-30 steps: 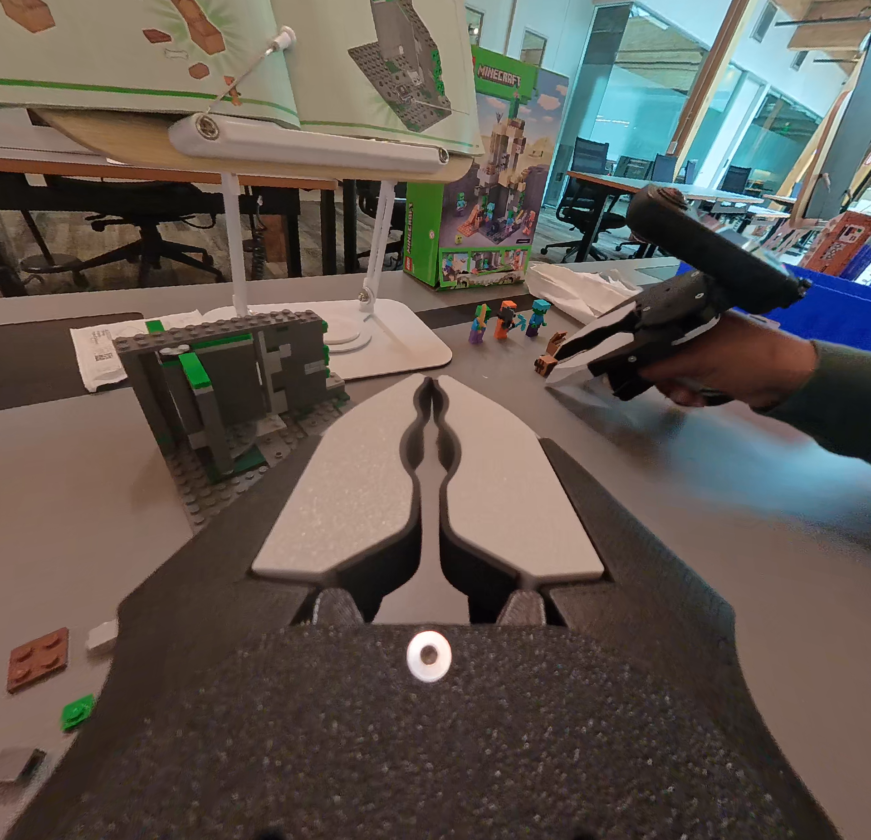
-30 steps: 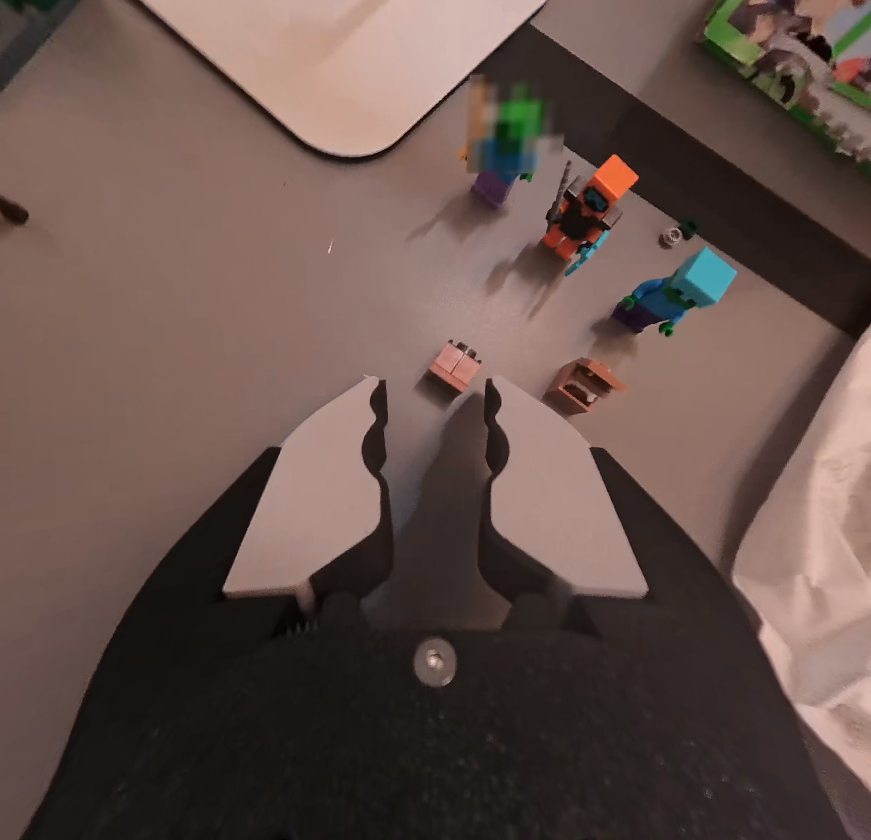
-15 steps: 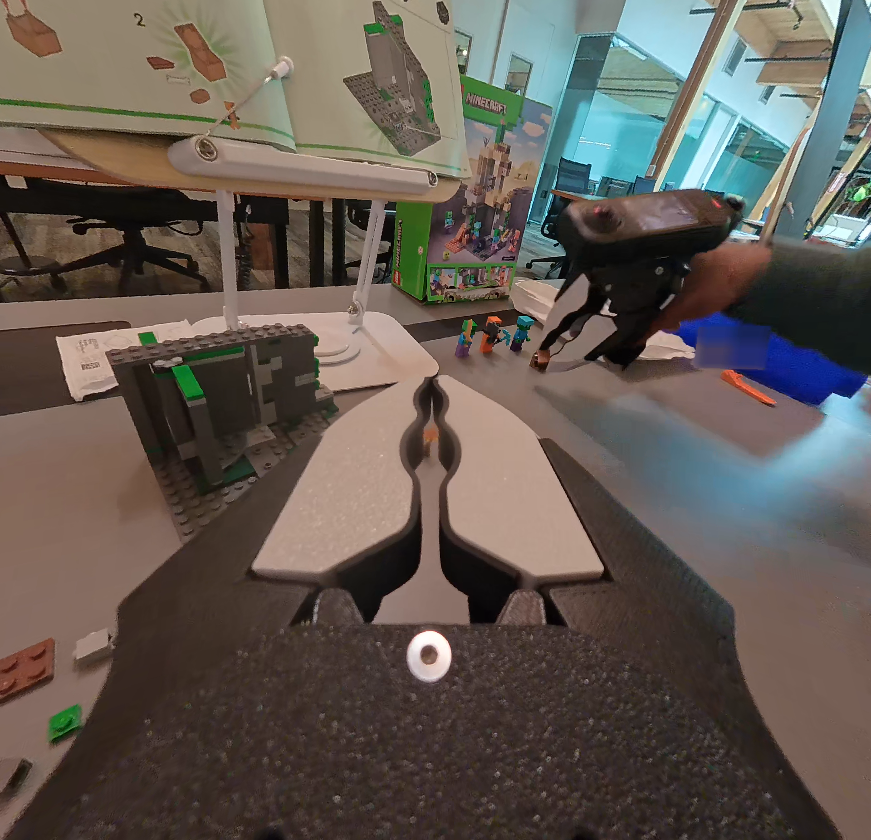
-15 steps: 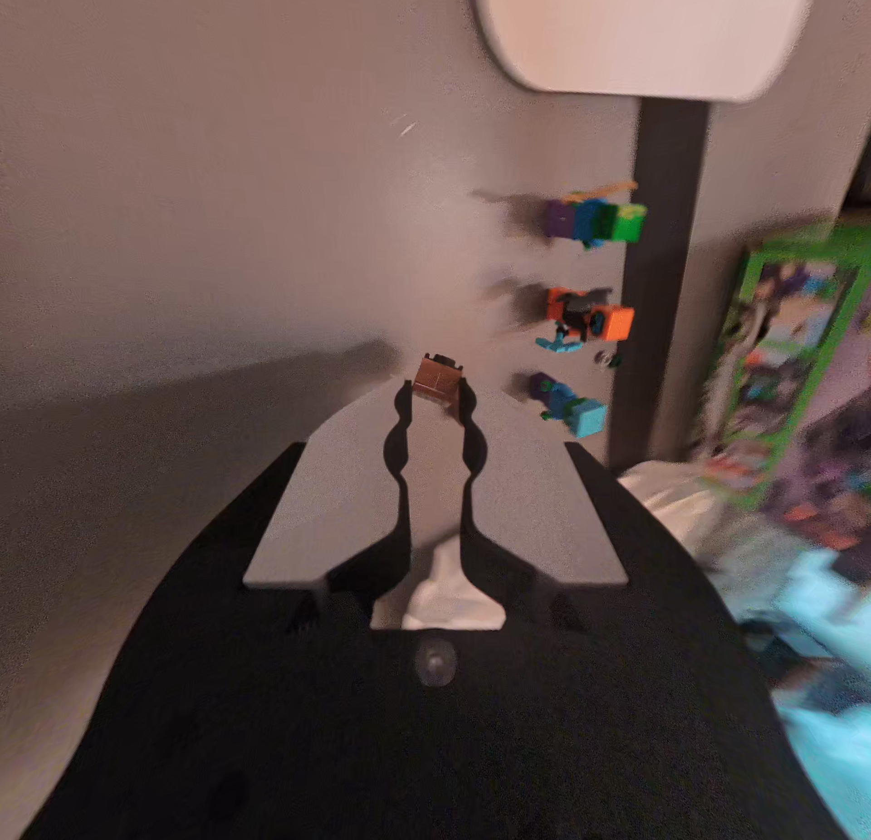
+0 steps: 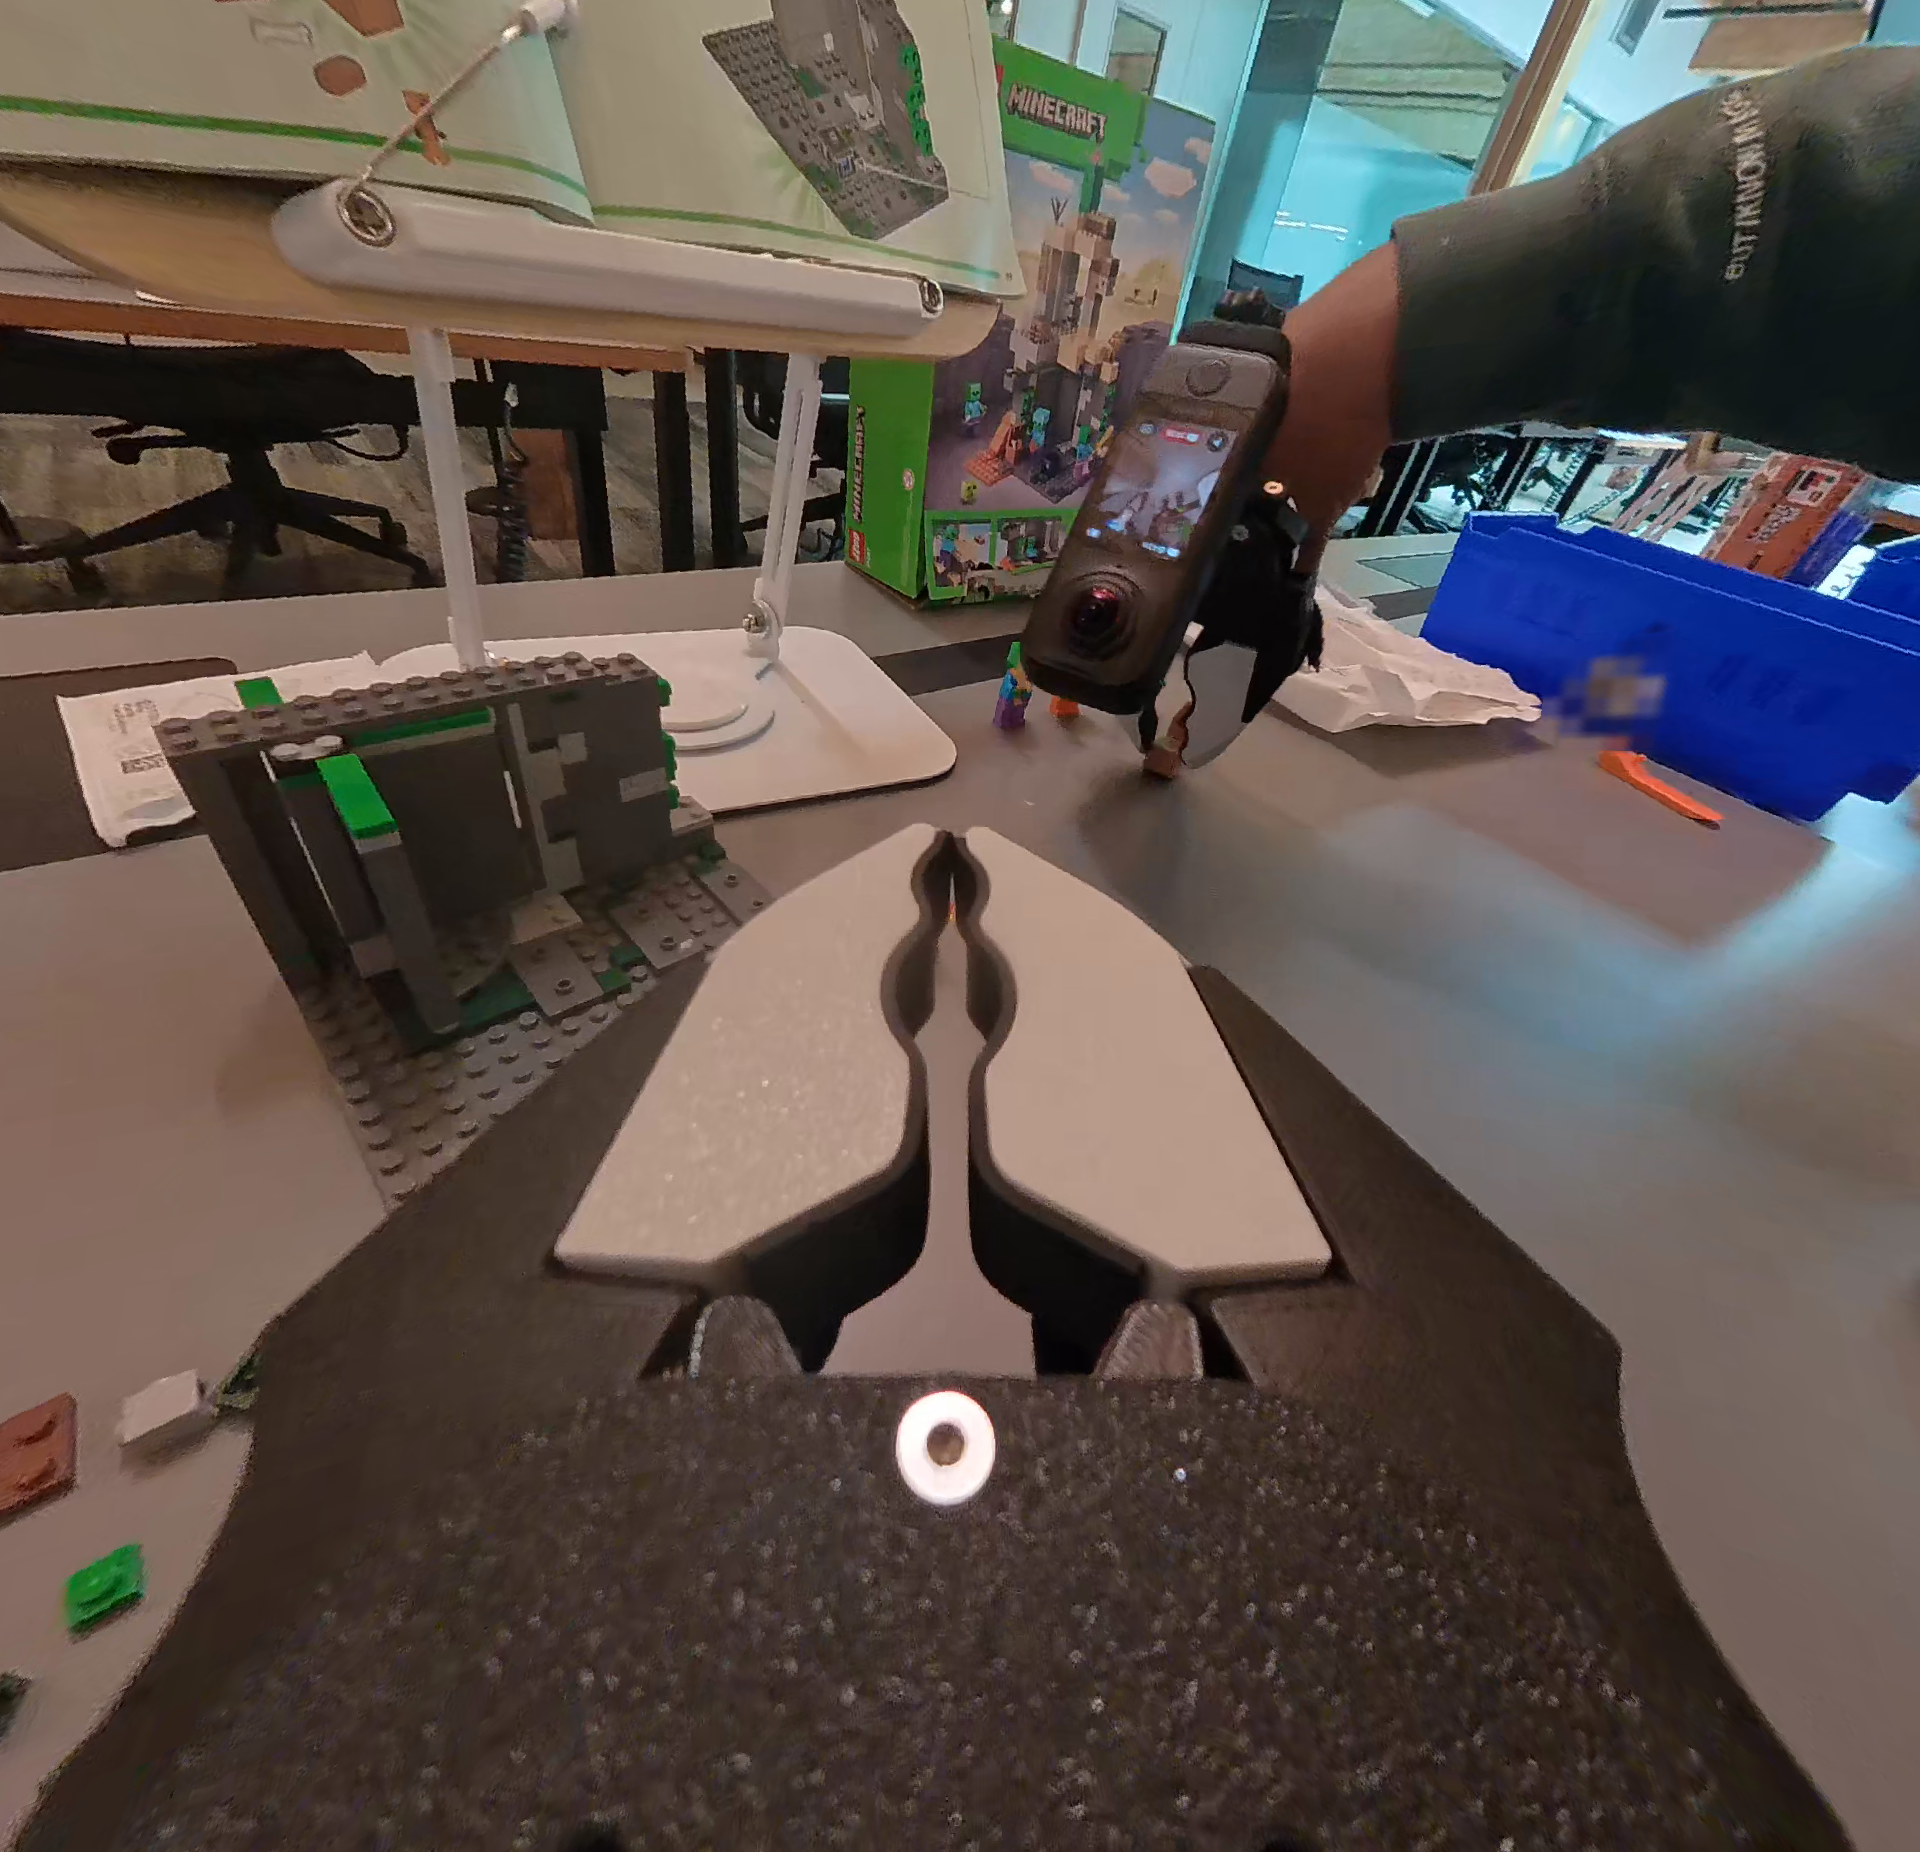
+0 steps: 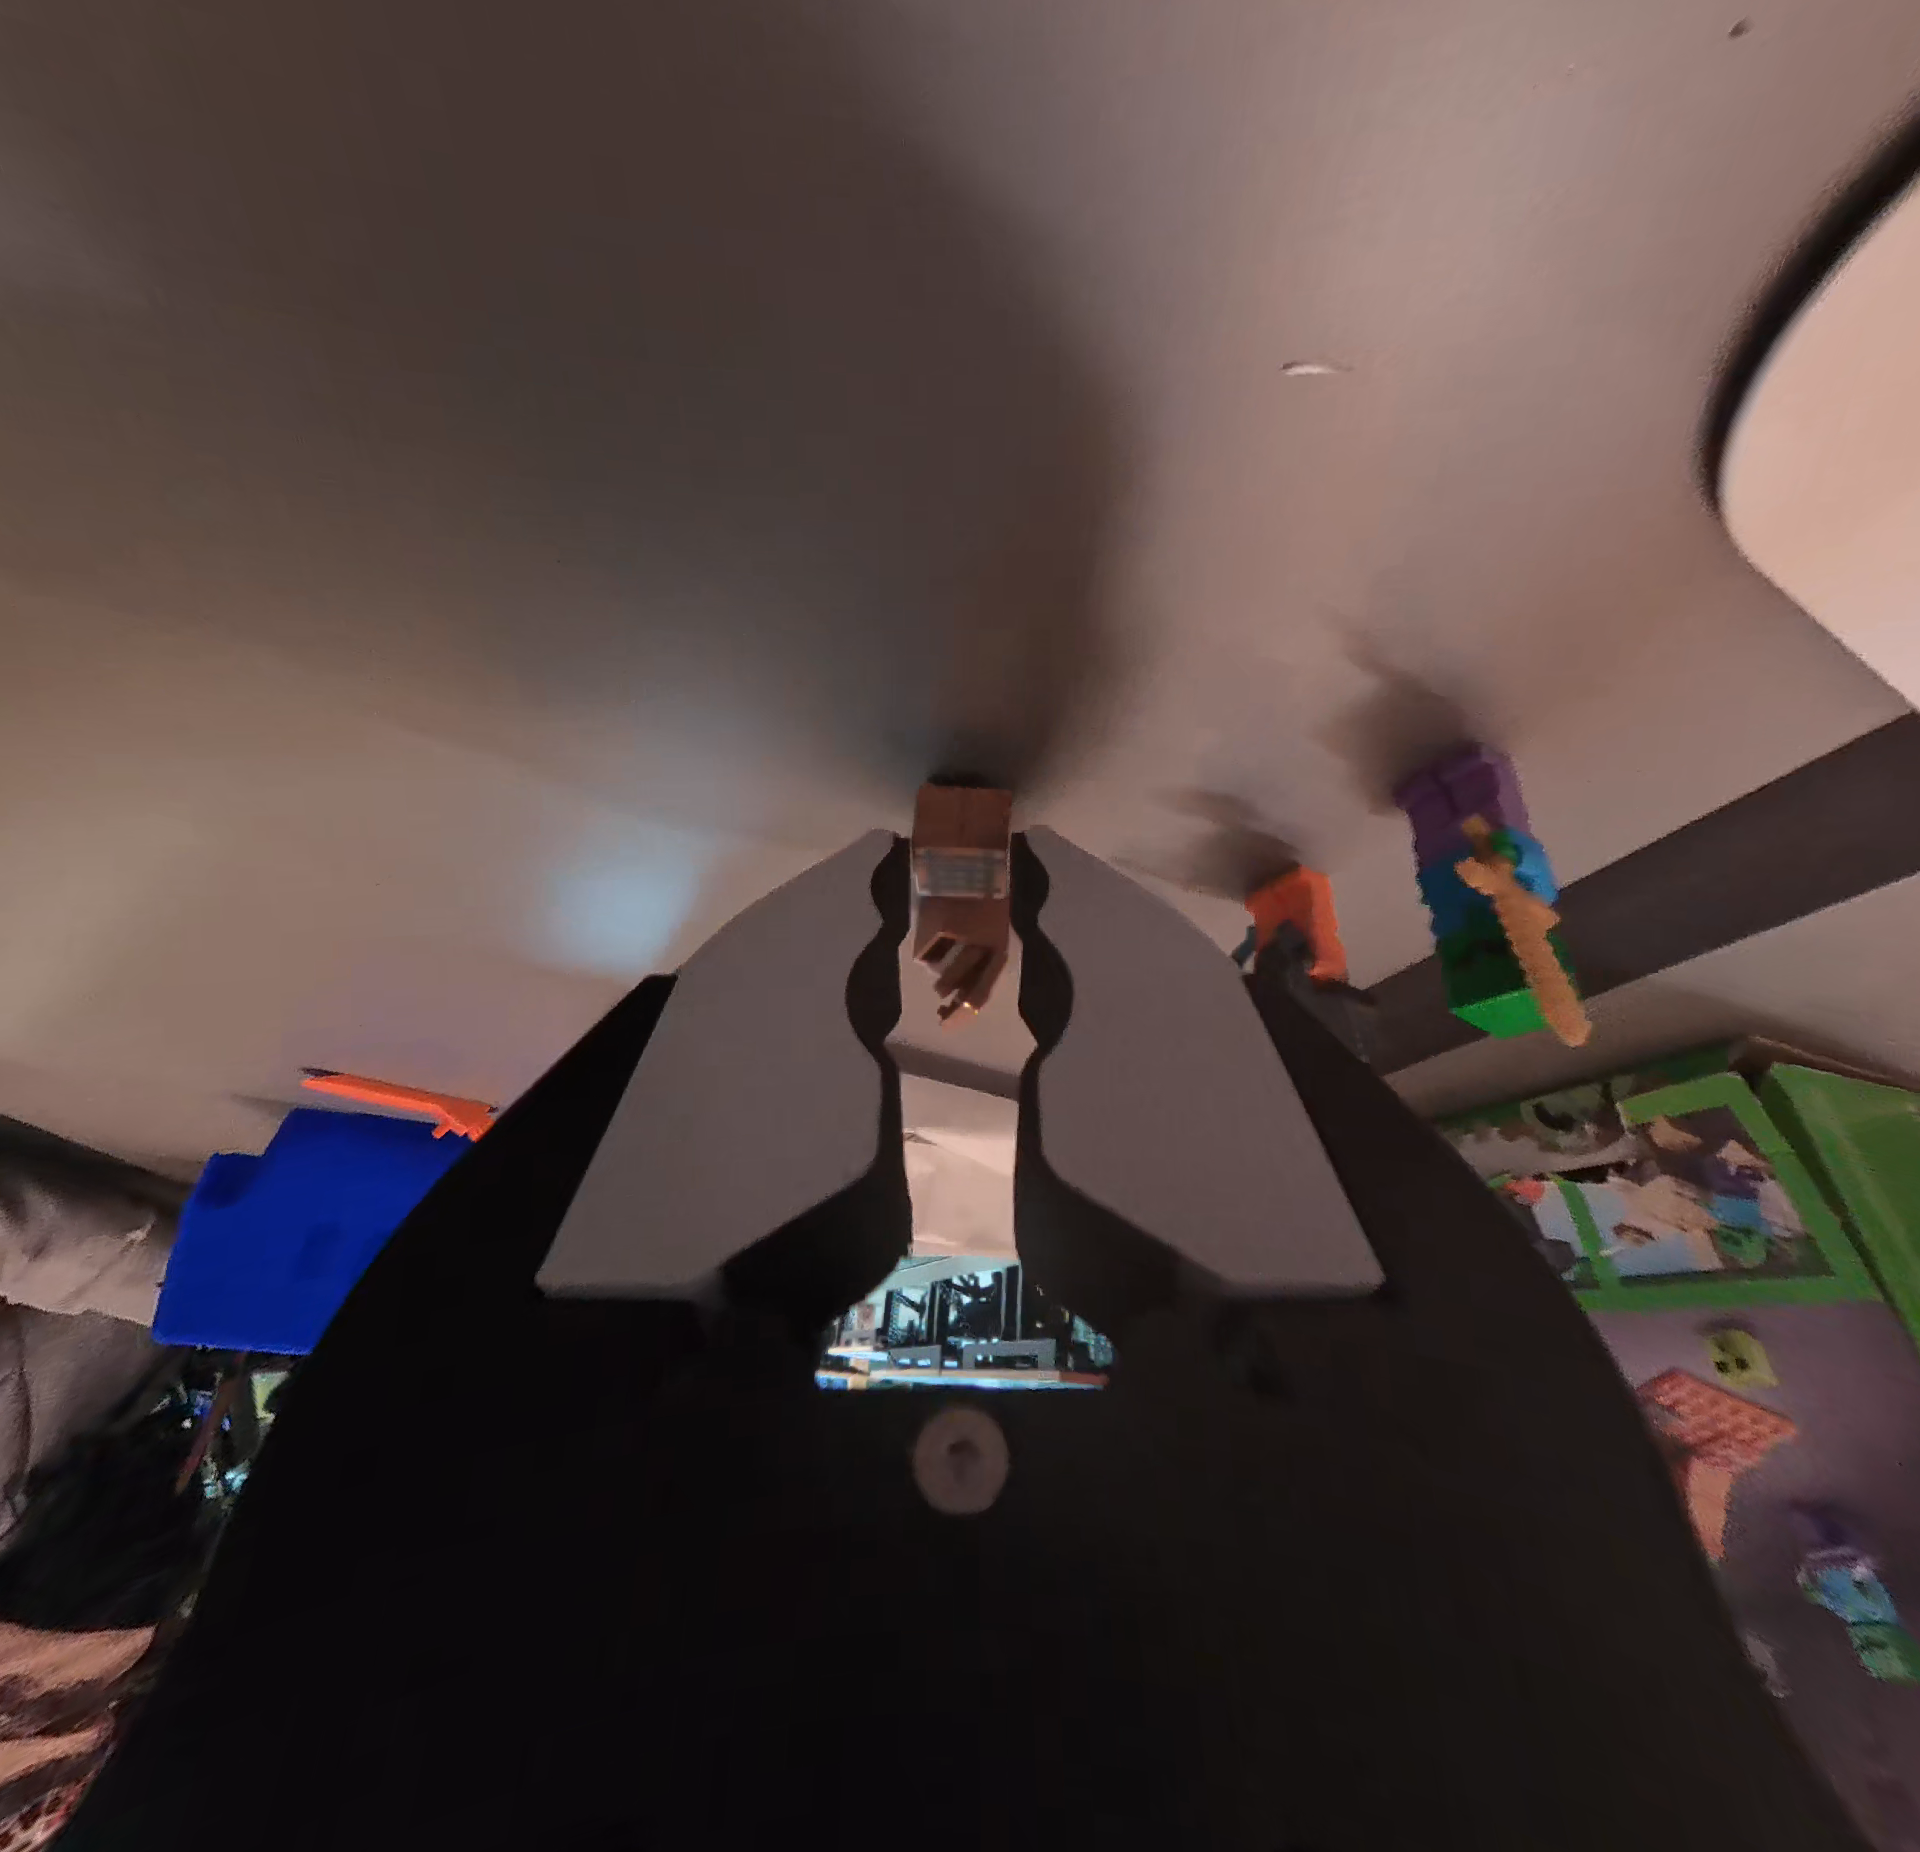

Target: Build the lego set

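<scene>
My right gripper point(image 6: 956, 852) is shut on a small brown lego piece point(image 6: 961, 815) at its fingertips. The piece's far end meets the grey table point(image 6: 727, 348). In the left wrist view this gripper point(image 5: 1179, 748) points steeply down at the table, held by a hand, with the brown piece point(image 5: 1161, 758) at its tip. My left gripper point(image 5: 954, 846) is shut, low over the table, just right of the grey and green lego build point(image 5: 447, 826). A tiny orange speck shows in its finger gap; I cannot tell what it is.
An instruction booklet point(image 5: 623, 88) rests on a white stand point(image 5: 831, 732) behind the build. Minifigures point(image 6: 1486, 898) stand beside the right gripper. The green set box point(image 5: 1018, 400), a white bag point(image 5: 1392, 685), a blue bin point(image 5: 1662, 680) and an orange separator point(image 5: 1652, 772) lie right. Loose pieces point(image 5: 36, 1449) lie at the left. Spacing between my two grippers at the tips: around 30 centimetres.
My right gripper closed on the brown piece and rolled over, so its view now shows the table overhead. My left gripper stayed shut and barely moved.
</scene>
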Motion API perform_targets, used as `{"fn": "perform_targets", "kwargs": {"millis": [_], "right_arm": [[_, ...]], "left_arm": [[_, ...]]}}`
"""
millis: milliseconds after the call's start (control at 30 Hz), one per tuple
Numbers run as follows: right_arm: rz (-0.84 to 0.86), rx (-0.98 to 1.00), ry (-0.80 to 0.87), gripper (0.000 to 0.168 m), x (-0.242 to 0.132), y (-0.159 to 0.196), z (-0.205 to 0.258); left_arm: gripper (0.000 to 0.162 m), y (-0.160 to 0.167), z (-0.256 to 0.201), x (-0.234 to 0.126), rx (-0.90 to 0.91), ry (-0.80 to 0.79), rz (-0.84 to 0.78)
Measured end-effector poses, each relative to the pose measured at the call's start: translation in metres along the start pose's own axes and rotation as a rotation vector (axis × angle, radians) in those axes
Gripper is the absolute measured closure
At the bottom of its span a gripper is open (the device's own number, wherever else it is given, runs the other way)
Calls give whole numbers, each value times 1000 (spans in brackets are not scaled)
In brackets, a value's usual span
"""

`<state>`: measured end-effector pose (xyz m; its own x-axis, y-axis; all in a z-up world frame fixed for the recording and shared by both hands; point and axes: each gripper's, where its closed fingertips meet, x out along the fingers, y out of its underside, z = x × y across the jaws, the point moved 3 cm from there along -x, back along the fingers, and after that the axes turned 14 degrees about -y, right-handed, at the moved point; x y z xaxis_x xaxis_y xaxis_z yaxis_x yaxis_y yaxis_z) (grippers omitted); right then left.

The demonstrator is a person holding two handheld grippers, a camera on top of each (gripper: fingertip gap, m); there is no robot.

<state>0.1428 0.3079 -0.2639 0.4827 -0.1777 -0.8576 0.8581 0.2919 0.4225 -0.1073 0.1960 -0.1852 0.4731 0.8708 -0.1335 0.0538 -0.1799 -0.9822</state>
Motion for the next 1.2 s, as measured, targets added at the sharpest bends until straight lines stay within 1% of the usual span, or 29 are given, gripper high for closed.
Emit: {"fn": "perform_targets", "kwargs": {"millis": [200, 267, 333, 433, 500, 567, 633, 733, 933, 1067, 1200], "right_arm": [[-57, 12, 3, 148, 0, -3, -4], [-116, 22, 22, 147, -7, -4, -4], [-239, 37, 55, 146, -22, -10, -2], [-528, 74, 102, 143, -59, -24, 3], [-679, 91, 163, 143, -85, -28, 4], [-779, 93, 206, 143, -102, -33, 8], [-846, 87, 214, 143, -112, -46, 13], [-881, 55, 232, 141, -115, -72, 19], [-888, 17, 221, 139, -98, -124, 23], [-876, 22, 213, 140, -87, -141, 17], [-880, 30, 211, 148, -82, -149, 10]], "left_arm": [[162, 3, -2, 2, 7, 10, 14], [162, 4, -3, 2, 8, 12, 16], [162, 4, -3, 2, 9, 11, 15], [162, 3, -3, 1, 9, 12, 15], [162, 4, -4, 2, 10, 14, 16], [162, 4, -5, 2, 14, 17, 18], [162, 5, -6, 2, 21, 18, 19], [162, 5, -6, 2, 31, 15, 20], [162, 5, -4, 1, 44, 5, 16], [162, 5, -6, 2, 49, 10, 18], [162, 5, -7, 2, 52, 13, 19]]}}
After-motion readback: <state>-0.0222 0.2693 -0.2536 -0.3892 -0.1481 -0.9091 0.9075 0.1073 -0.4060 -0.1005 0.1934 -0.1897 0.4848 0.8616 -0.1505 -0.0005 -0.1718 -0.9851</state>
